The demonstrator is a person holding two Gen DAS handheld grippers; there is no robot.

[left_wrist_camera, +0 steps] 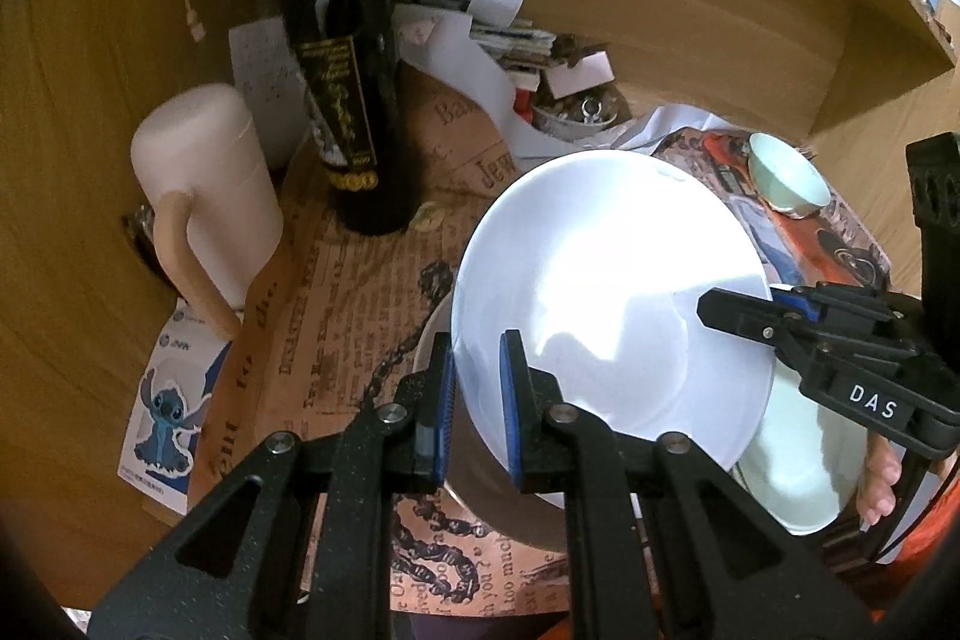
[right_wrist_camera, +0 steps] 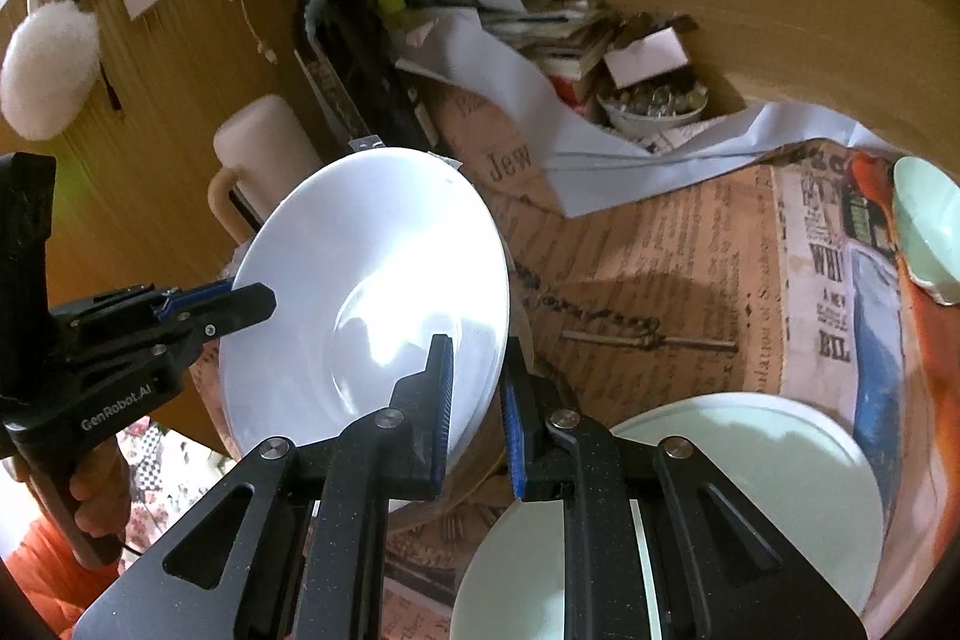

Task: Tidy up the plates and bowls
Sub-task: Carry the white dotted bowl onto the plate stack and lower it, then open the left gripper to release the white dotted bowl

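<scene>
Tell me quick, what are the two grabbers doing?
Left gripper: closed on the white plate's rim.
Right gripper: closed on the same plate's opposite rim.

The right gripper [right_wrist_camera: 477, 400] is pinching the near rim of a white plate [right_wrist_camera: 360, 292], which is tilting up above the table. On the far side of this plate, to the left of the tool, the left gripper [right_wrist_camera: 240, 301] is clamping the opposite rim. Below and to the right of the tool, a pale green plate [right_wrist_camera: 780, 460] is lying flat on the newspaper-print cloth [right_wrist_camera: 660, 244]. Far to the right, a pale green bowl [right_wrist_camera: 927, 232] is tilting. Ahead, a dark bottle [right_wrist_camera: 336, 40] is standing beside a white mug [right_wrist_camera: 264, 148].
</scene>
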